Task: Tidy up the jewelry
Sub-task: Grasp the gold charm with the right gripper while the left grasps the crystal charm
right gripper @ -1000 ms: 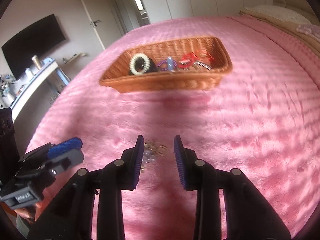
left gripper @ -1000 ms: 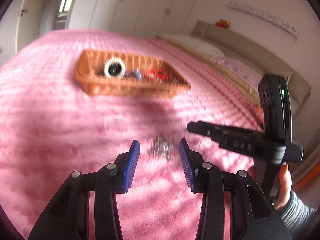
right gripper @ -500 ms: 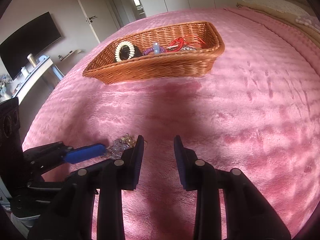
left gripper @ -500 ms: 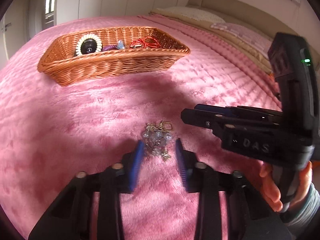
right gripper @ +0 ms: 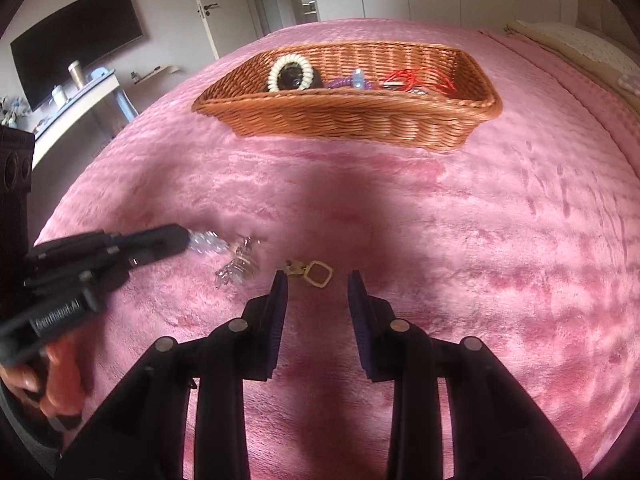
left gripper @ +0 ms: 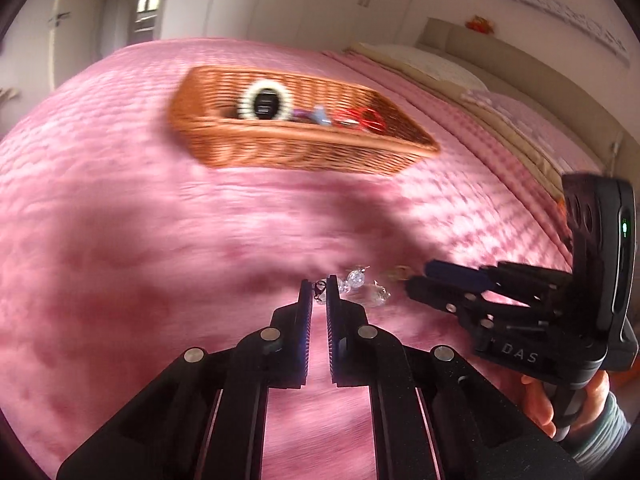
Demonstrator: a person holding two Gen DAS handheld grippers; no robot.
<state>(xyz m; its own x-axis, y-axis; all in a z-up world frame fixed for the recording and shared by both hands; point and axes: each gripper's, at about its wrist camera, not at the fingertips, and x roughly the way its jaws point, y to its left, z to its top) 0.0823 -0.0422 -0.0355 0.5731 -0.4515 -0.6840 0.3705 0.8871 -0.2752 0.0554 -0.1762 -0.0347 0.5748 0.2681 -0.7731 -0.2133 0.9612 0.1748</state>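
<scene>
The crystal-bead bracelet (right gripper: 236, 258) lies on the pink blanket (right gripper: 440, 240) — its clasp end pinched in my left gripper (left gripper: 319, 294). My right gripper (right gripper: 316, 280) gapes wide over the gold charm (right gripper: 316, 273); left view blurs it. Wicker basket (right gripper: 360, 120) beyond.

Two grippers (right gripper: 316, 284) (left gripper: 319, 290), one basket (right gripper: 360, 120) at twelve o'clock holding one white bracelet (right gripper: 289, 73), one crystal chain (right gripper: 236, 260).

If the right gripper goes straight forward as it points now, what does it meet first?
Probably the small gold square-ring clasp, lying on the pink plush blanket just ahead of the open right gripper. Depth is uncertain; the woven wicker basket lies farther on.
</scene>
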